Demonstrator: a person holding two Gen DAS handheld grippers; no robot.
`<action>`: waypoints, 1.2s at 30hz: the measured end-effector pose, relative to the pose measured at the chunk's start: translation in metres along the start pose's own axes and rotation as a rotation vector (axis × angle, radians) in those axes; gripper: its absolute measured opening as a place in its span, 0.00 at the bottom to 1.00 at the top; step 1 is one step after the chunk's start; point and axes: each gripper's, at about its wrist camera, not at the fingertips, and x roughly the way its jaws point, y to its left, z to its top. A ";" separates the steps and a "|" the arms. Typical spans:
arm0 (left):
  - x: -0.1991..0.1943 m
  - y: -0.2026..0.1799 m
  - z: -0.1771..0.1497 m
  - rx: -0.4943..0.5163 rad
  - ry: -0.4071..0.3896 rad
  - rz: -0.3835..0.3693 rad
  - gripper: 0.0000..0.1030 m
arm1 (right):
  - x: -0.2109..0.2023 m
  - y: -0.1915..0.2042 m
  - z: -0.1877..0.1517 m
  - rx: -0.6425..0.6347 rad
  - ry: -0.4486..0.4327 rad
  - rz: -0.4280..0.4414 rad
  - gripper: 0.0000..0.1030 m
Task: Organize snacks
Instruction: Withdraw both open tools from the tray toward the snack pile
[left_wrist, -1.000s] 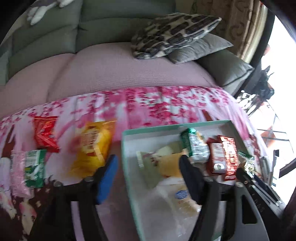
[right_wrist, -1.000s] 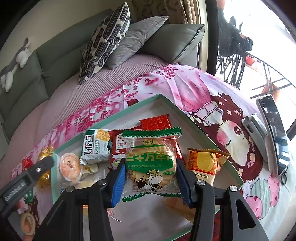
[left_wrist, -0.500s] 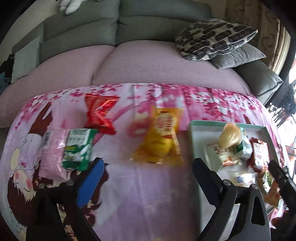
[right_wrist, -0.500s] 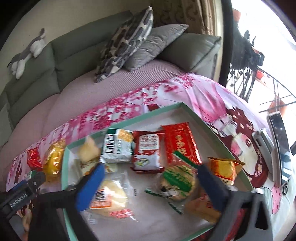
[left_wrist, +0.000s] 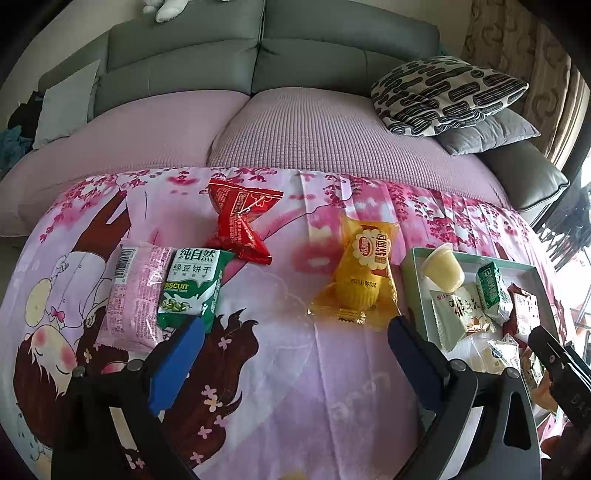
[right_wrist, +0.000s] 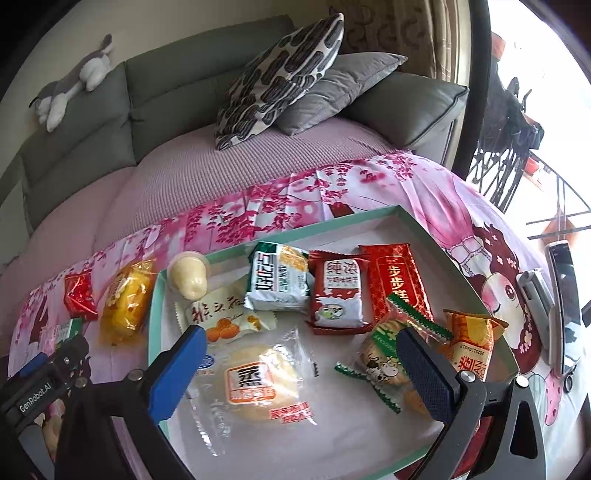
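While the left gripper (left_wrist: 295, 332) hangs wide open over the flowered cloth (left_wrist: 280, 387), holding nothing, four snacks lie loose there: a pink packet (left_wrist: 135, 295), green biscuit pack (left_wrist: 192, 286), red wrapper (left_wrist: 240, 225) and yellow cake (left_wrist: 364, 280). Rightward, the tray (right_wrist: 424, 229) holds the remaining snacks; above it the right gripper (right_wrist: 299, 347) gapes fully, empty, the cow-print biscuit bag (right_wrist: 384, 354) lying loose beside its right finger.

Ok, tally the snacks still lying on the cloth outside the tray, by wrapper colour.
red packet: 1
yellow packet: 1
green biscuit packet: 1
pink packet: 1
Total: 4
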 end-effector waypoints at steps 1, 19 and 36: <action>-0.001 0.003 0.000 -0.004 0.000 -0.005 0.97 | -0.002 0.004 0.000 -0.008 -0.006 0.002 1.00; -0.013 0.109 0.005 -0.161 0.002 0.148 0.97 | -0.012 0.118 -0.024 -0.210 -0.009 0.224 1.00; 0.032 0.152 0.018 -0.241 0.082 0.086 0.83 | 0.008 0.193 -0.037 -0.318 0.038 0.341 1.00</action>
